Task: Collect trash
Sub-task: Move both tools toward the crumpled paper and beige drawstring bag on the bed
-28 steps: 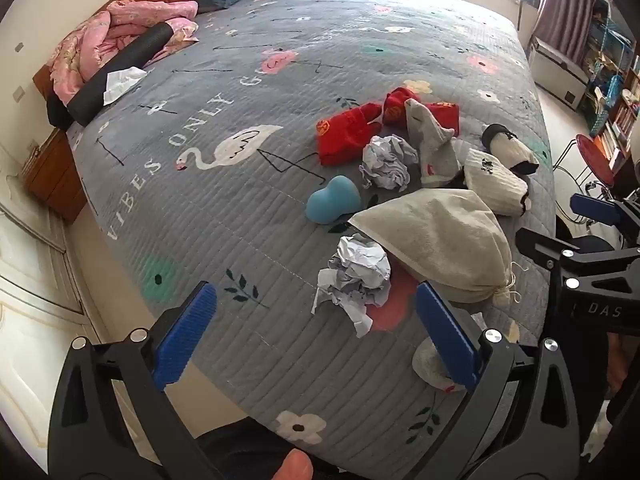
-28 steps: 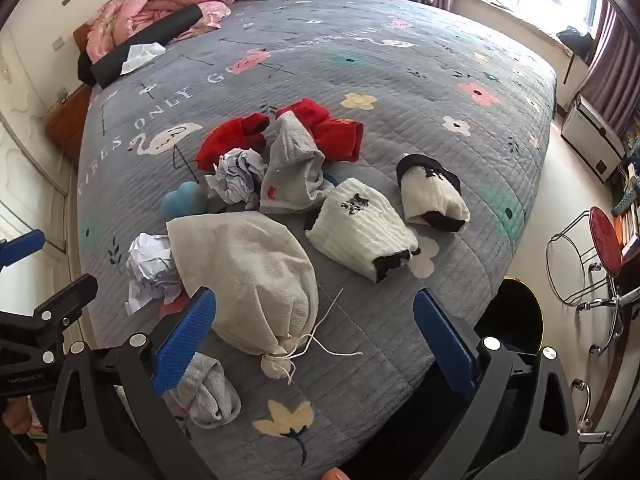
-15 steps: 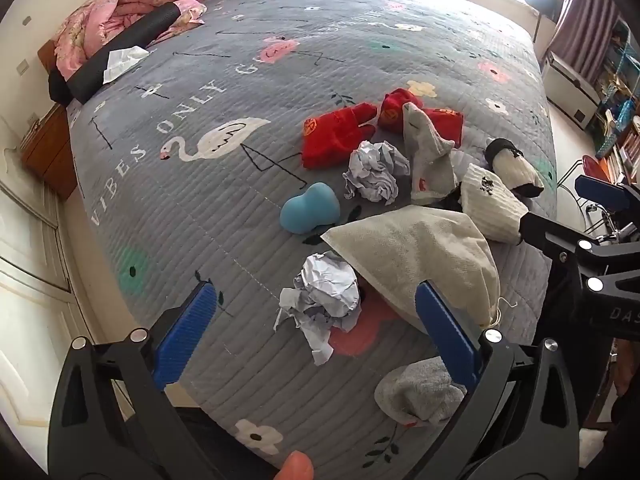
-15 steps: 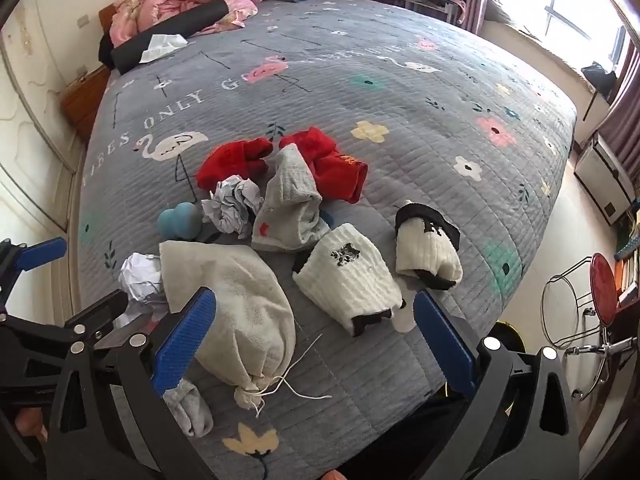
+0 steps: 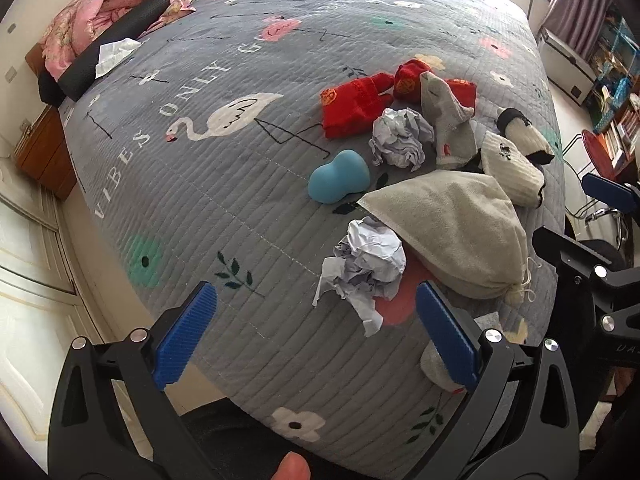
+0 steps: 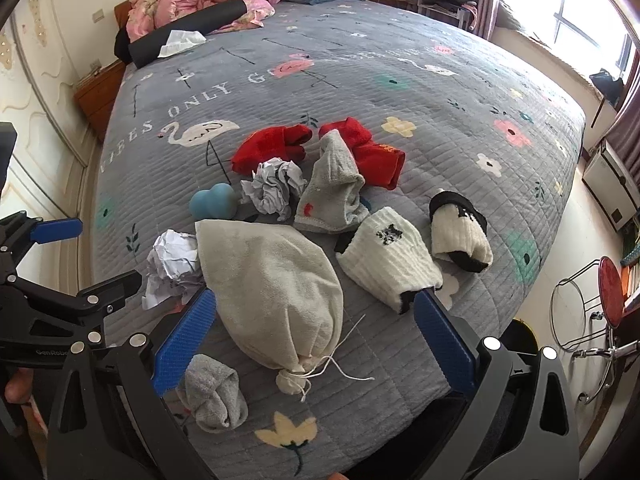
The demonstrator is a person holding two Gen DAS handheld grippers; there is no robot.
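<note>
Both tongs, left (image 5: 316, 332) and right (image 6: 314, 334), held wide, empty; near paper ball (image 5: 368, 260) to be straddled, bag (image 5: 452, 232) avoided.

left gripper (image 5: 316, 332): fingers wide apart, empty | right gripper (image 6: 314, 336): fingers wide apart, empty

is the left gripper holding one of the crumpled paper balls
No, the left gripper is open and empty, with the nearer crumpled paper ball lying on the bed beyond it.
</note>
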